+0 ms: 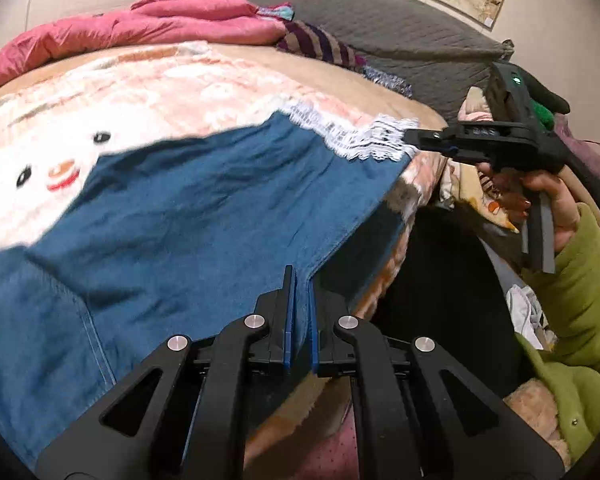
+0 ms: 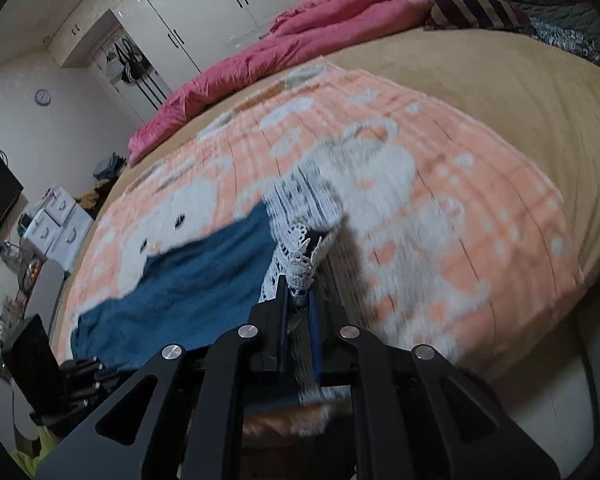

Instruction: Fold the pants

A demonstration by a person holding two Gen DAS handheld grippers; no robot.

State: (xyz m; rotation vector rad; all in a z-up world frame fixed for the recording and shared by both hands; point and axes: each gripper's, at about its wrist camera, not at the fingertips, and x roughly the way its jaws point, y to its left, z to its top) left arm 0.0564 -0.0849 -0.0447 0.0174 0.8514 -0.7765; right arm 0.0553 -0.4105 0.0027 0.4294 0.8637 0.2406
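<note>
Blue denim pants (image 1: 188, 216) with a white lace hem (image 1: 364, 140) lie spread on a peach cartoon blanket (image 1: 140, 96) on the bed. My left gripper (image 1: 300, 280) is shut on the pants' near edge at the bedside. My right gripper (image 1: 412, 136) shows in the left wrist view, shut on the lace hem at the right. In the right wrist view my right gripper (image 2: 298, 284) pinches the lace hem (image 2: 300, 208), with the pants (image 2: 188, 288) stretching away to the left.
A pink duvet (image 1: 148, 28) and a striped cushion (image 1: 320, 44) lie at the far side of the bed. A grey headboard (image 1: 380, 24) stands behind. White wardrobes (image 2: 228, 4) and boxes (image 2: 56, 220) stand beyond the bed. A dark gap runs beside the bed edge (image 1: 440, 280).
</note>
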